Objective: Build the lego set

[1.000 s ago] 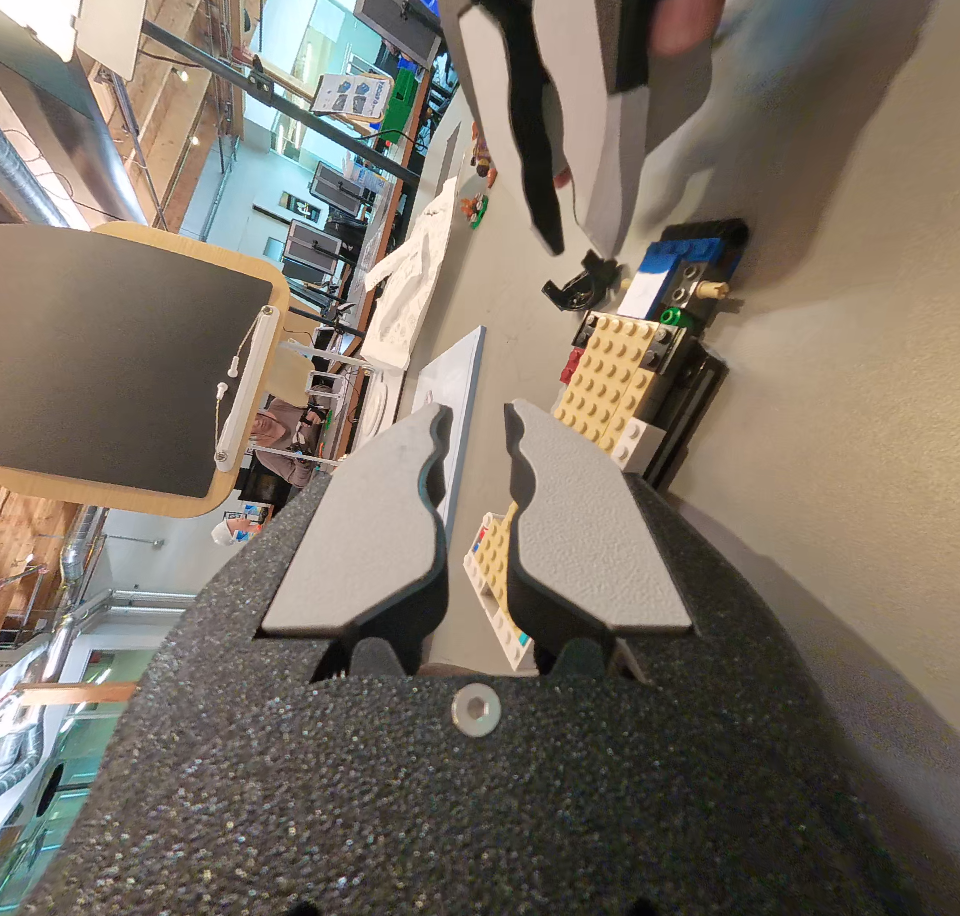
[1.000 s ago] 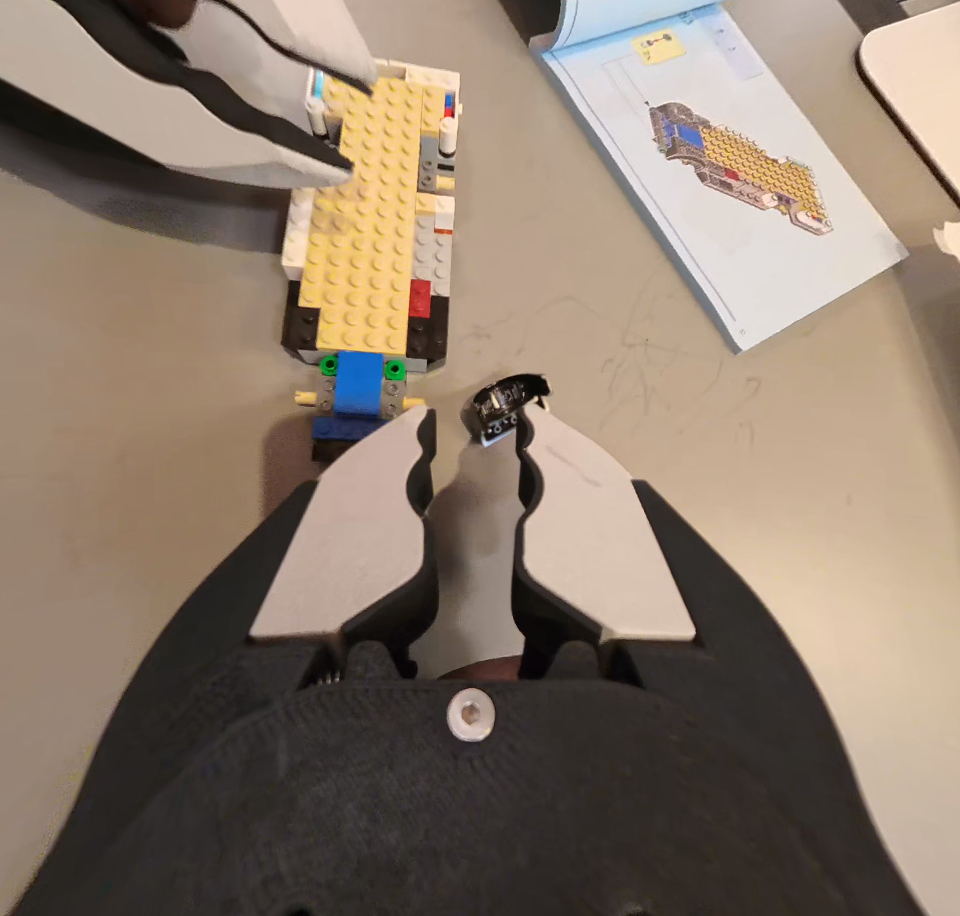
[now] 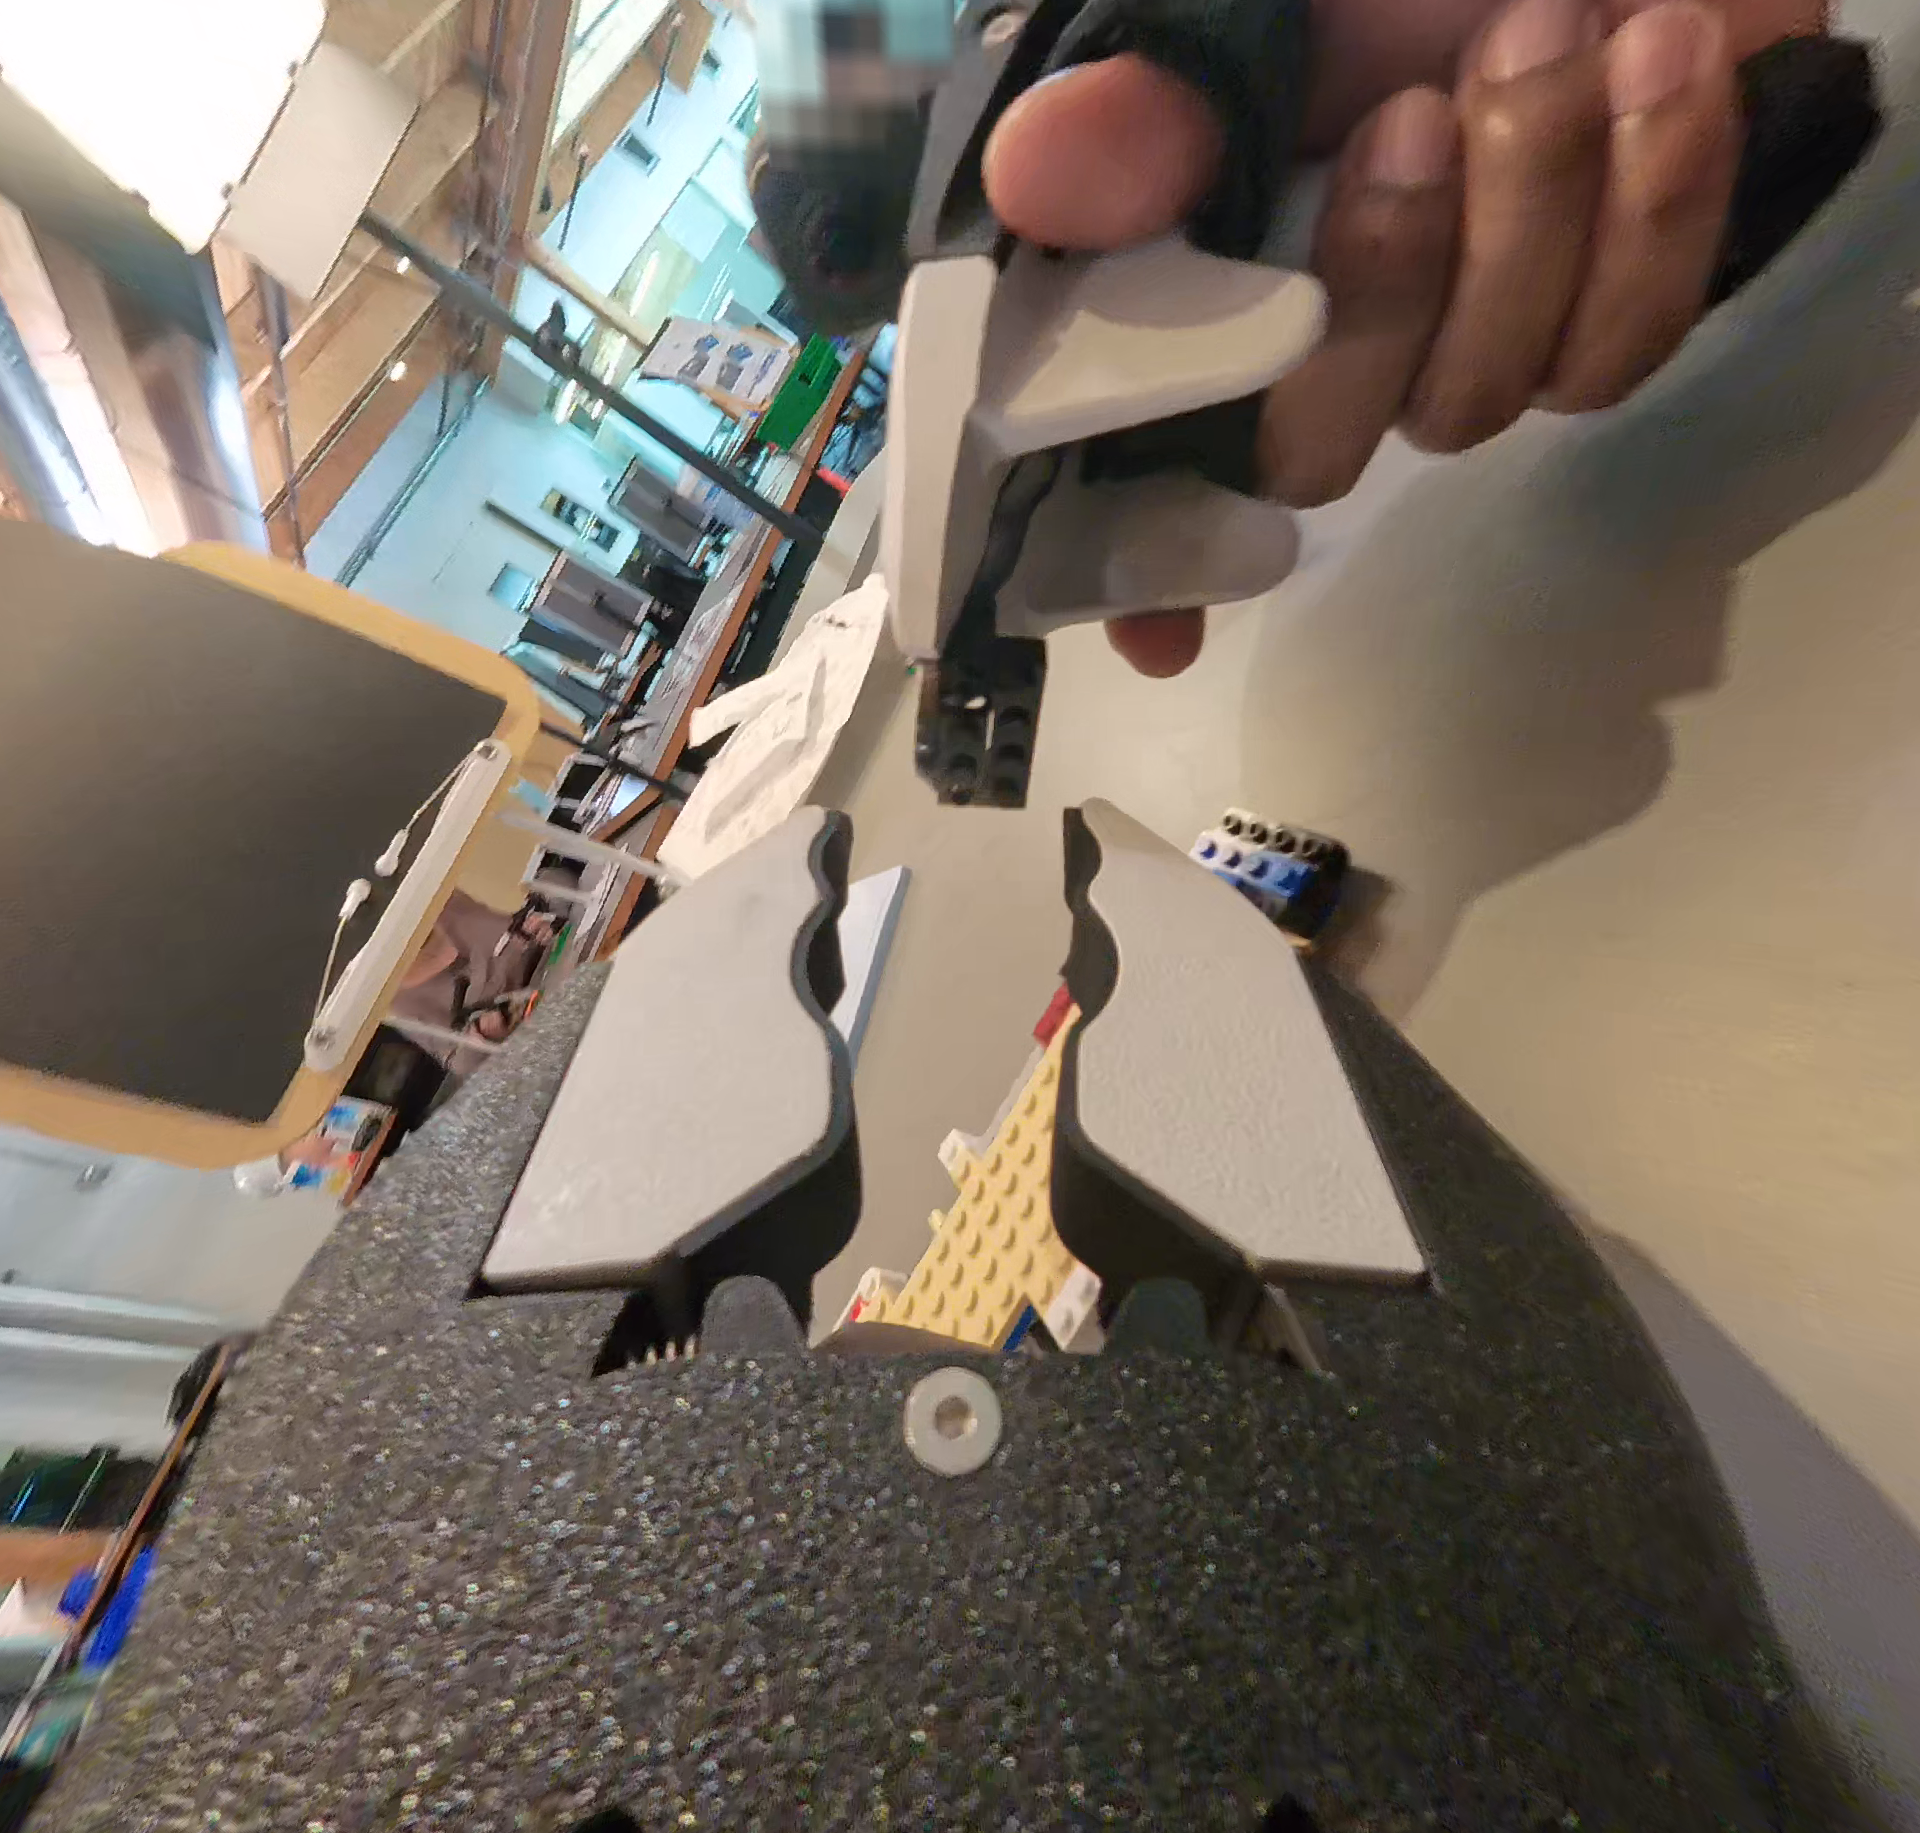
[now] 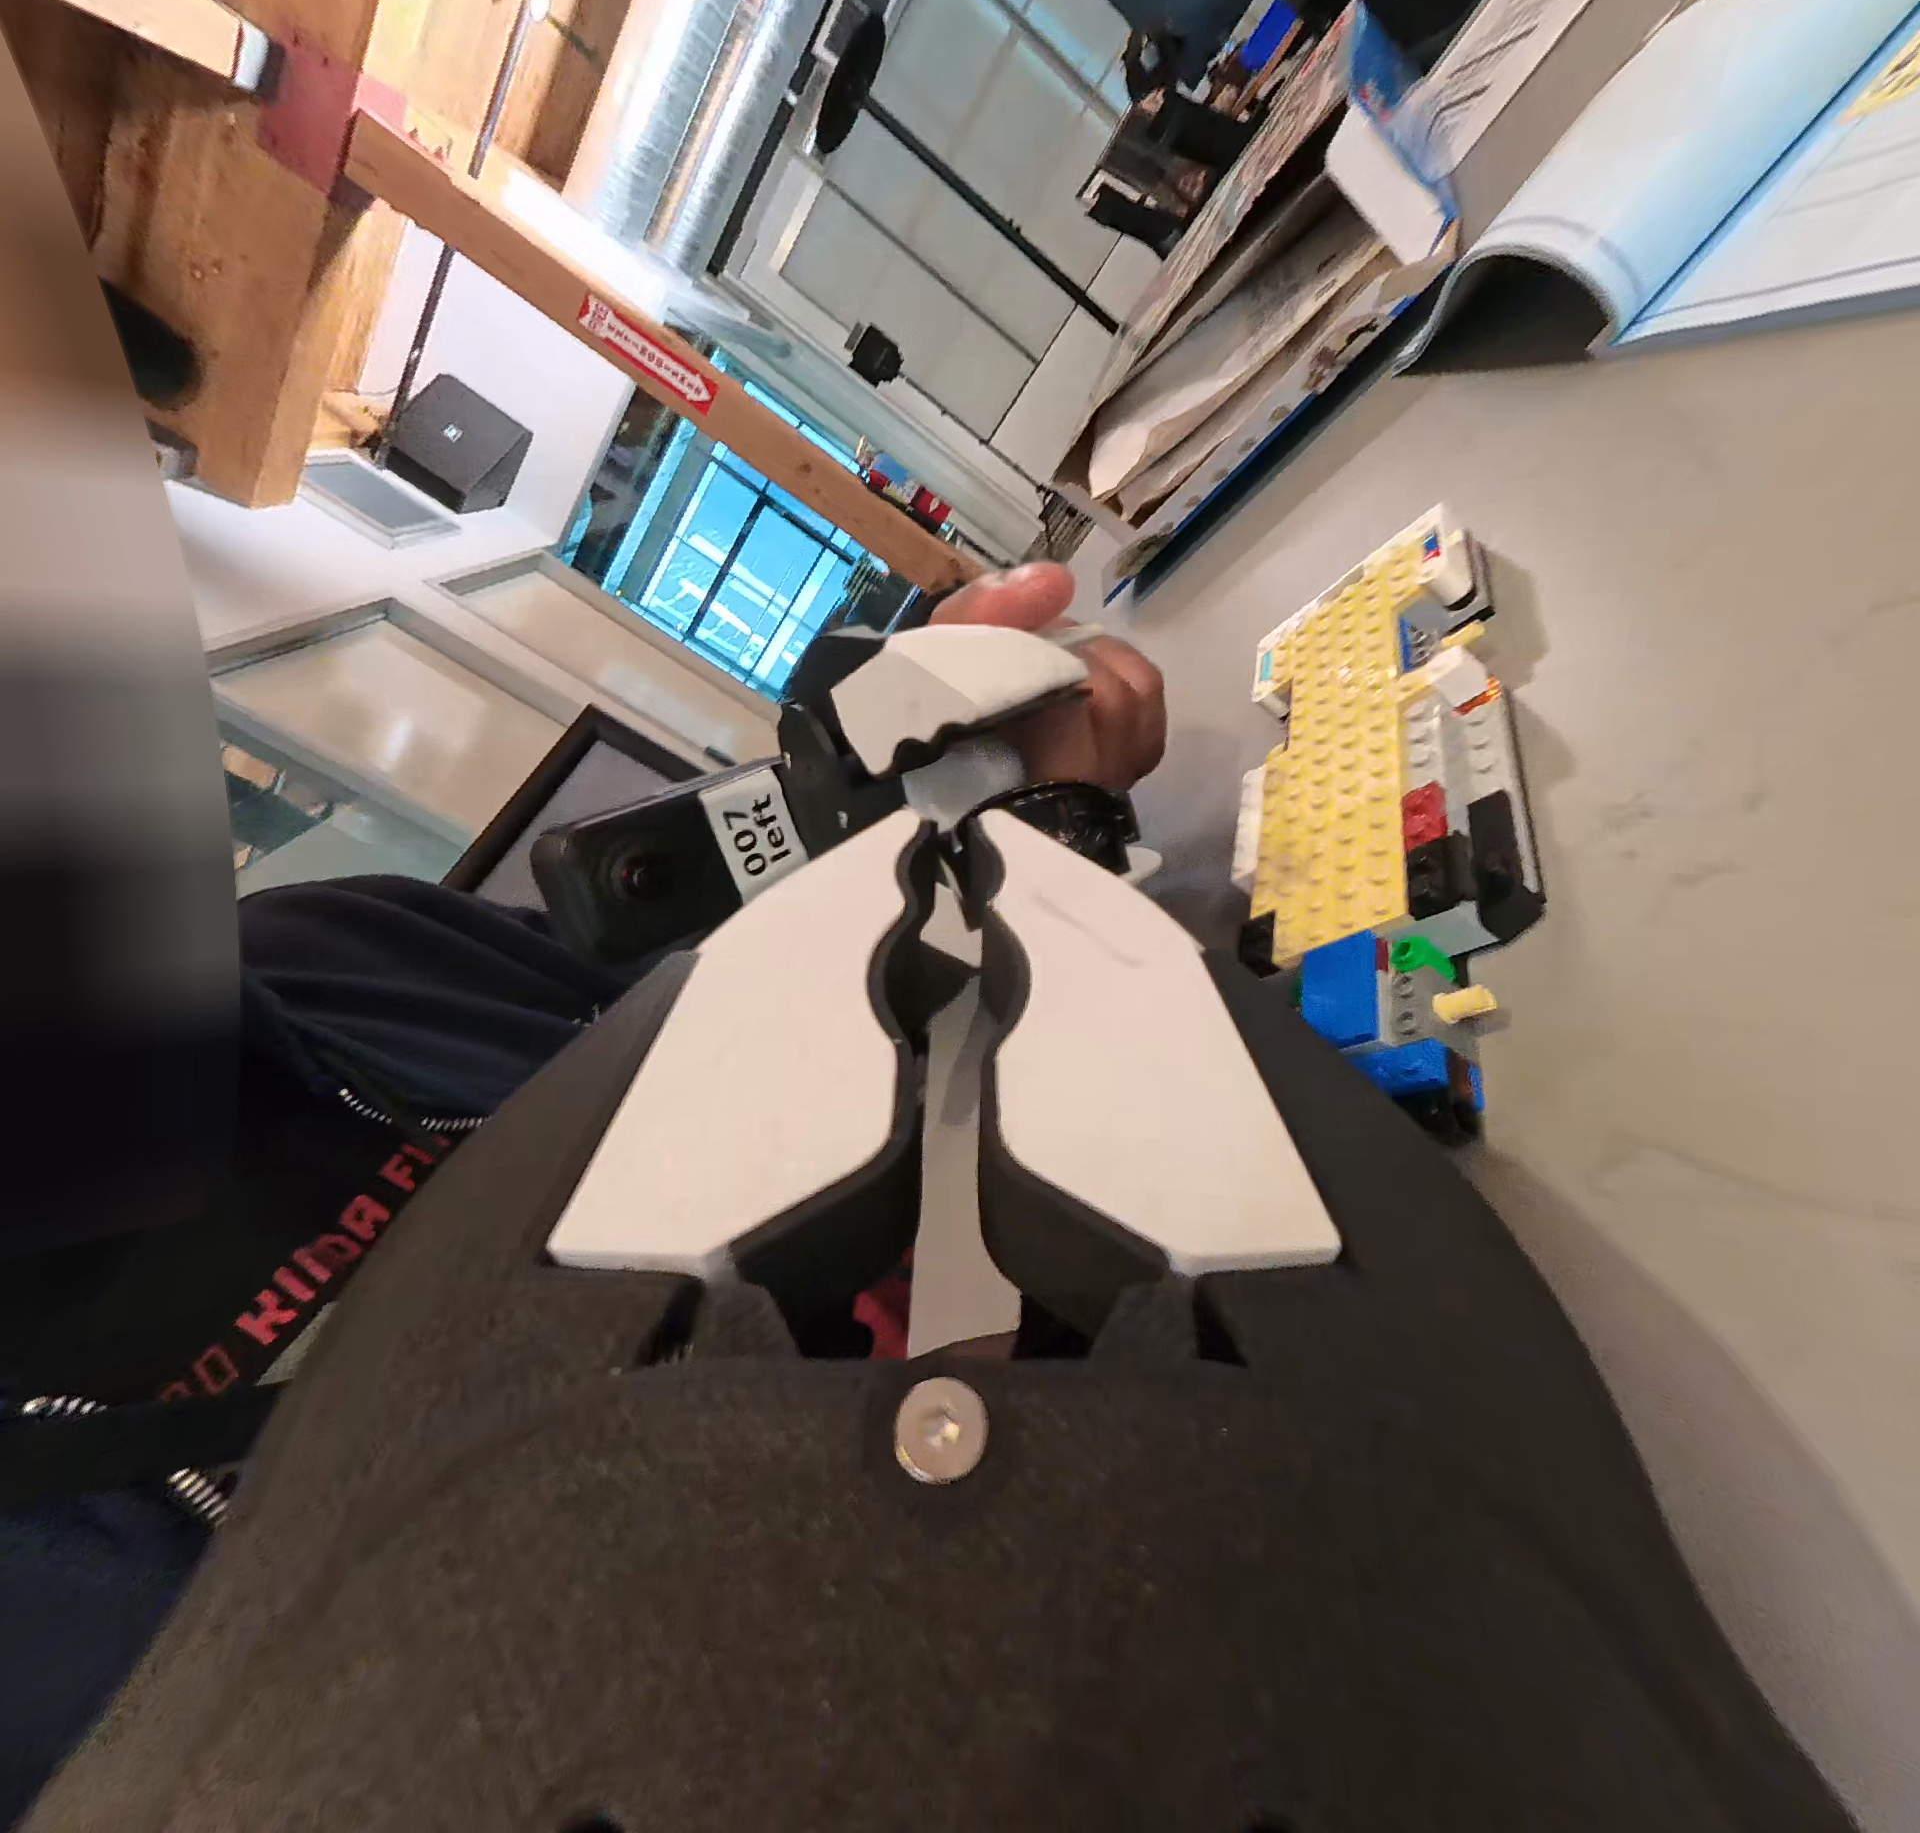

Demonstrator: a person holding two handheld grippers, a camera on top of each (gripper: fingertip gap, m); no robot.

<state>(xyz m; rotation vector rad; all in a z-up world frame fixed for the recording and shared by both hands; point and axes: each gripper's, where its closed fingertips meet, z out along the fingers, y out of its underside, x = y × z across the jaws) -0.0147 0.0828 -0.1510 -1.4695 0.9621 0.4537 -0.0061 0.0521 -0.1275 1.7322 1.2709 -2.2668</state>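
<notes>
the right tool [image 3: 961, 640] is clenched on a small black studded plastic brick piece [image 3: 982, 734], its two grey fingers [image 3: 925, 495] pressed against the piece, which hangs from their tips above the grey tabletop [image 3: 1558, 900]. the left tool [image 3: 956, 827] is released, its fingers spread wide with nothing between them, and the black piece hangs just beyond its tips, not touching them. it looks like a hand-over, or a second grip on the same piece; for that the left tool would have to reach forward around the piece and line up with its flat sides. both tools are lifted clear of the tabletop and point tip to tip. the flat tan, blue and black brick model [image 4: 1351, 796] lies on the tabletop beside them.
</notes>
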